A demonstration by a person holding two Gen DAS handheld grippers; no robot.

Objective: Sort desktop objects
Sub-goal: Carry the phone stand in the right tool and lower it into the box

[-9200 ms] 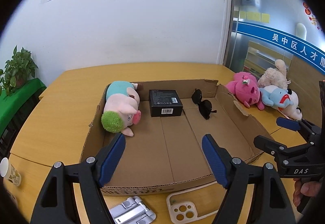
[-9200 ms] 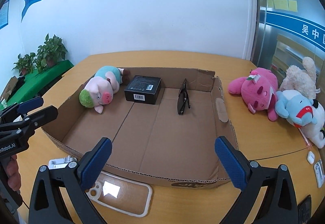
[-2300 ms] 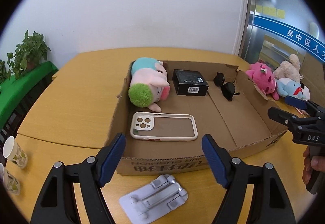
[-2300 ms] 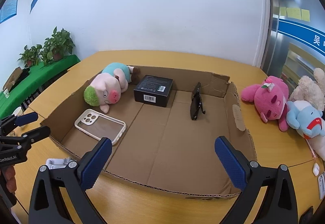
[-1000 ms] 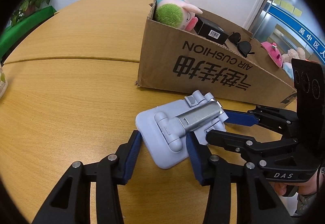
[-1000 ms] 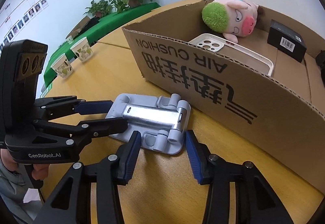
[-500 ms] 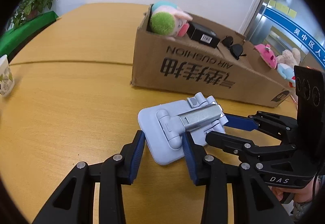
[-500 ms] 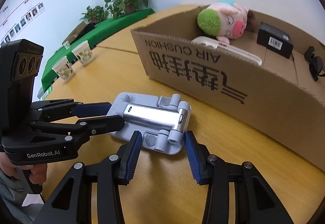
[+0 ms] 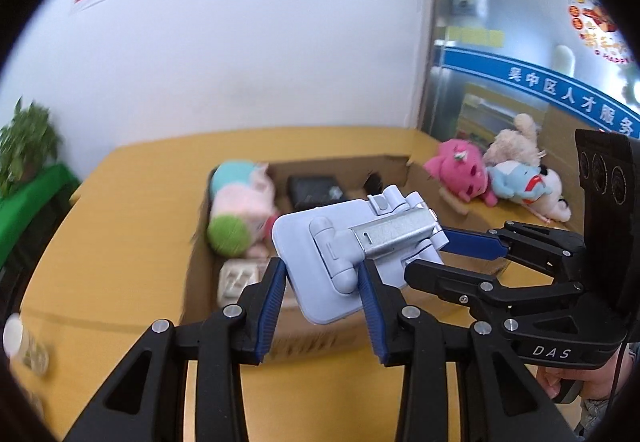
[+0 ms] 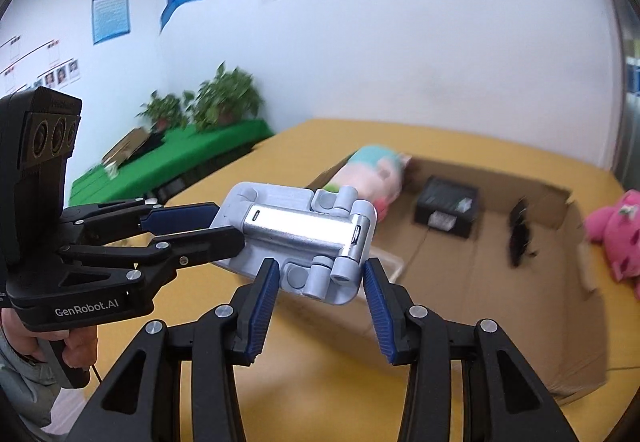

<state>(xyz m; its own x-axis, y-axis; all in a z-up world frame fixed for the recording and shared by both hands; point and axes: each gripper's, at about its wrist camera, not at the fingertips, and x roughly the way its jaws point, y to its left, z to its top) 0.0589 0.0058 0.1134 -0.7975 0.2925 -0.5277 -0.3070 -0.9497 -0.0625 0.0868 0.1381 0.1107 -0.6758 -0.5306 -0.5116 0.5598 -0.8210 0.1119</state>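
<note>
Above the yellow table (image 9: 132, 169), my two grippers share a folded pale-blue phone stand (image 9: 356, 242), lifted clear of the surface. The left gripper (image 9: 322, 274) pinches one end between its blue pads; its body reads "GenRobot.AI" in the right wrist view. The right gripper (image 10: 318, 276) pinches the other end; "DAS" is printed on its body. Both point forward and tilt downward. Beyond the stand, toward 12 o'clock, sits the cardboard box (image 10: 520, 282) holding a pink pig plush (image 9: 240, 209) and a black box (image 10: 448, 211). Wall signs are too blurred to read.
</note>
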